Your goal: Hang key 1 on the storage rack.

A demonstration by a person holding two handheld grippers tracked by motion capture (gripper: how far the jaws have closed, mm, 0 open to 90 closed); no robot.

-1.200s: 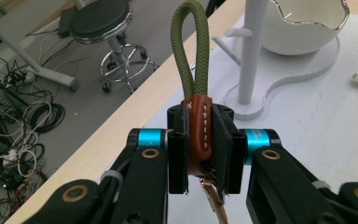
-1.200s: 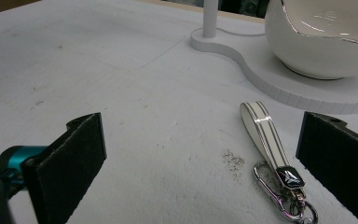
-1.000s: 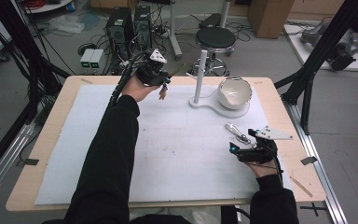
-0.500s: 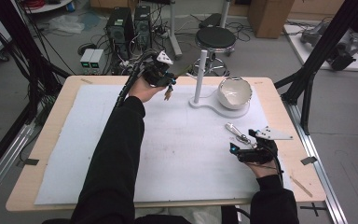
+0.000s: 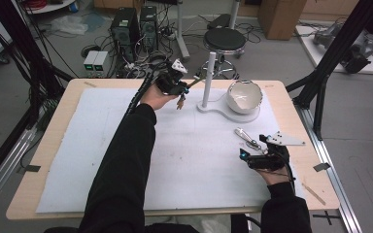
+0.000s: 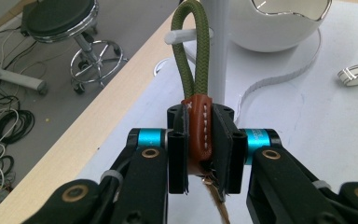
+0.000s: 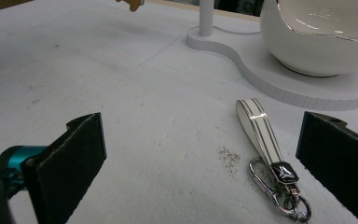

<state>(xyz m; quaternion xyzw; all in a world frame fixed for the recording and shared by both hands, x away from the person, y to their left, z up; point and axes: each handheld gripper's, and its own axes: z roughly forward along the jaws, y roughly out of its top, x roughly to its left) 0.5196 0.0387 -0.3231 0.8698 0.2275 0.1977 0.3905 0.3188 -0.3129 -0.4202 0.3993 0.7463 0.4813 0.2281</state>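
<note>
High view: your left tongs (image 5: 182, 87) carry the green keychain (image 5: 194, 81) beside the stand (image 5: 207, 77), for hanging, I judge.

Left gripper view: clenched on its leather collar (image 6: 200, 128); loop meets peg (image 6: 179, 37).

Right gripper view: right tongs (image 7: 205, 154) released, straddling the white keychain (image 7: 261, 130) on the table (image 7: 121, 93).

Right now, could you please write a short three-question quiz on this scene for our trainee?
1. True or false: the left gripper is shut on the olive-green cord loop with a brown leather wrap.
2. What lies between the open right gripper's jaws?
A. white strap keychain with a metal clasp
B. spoon
C. pen
3. Fill in: the white egg-shaped bowl sits on the stand's white ____.

Key: 1 true; 2 A; 3 base.
</note>
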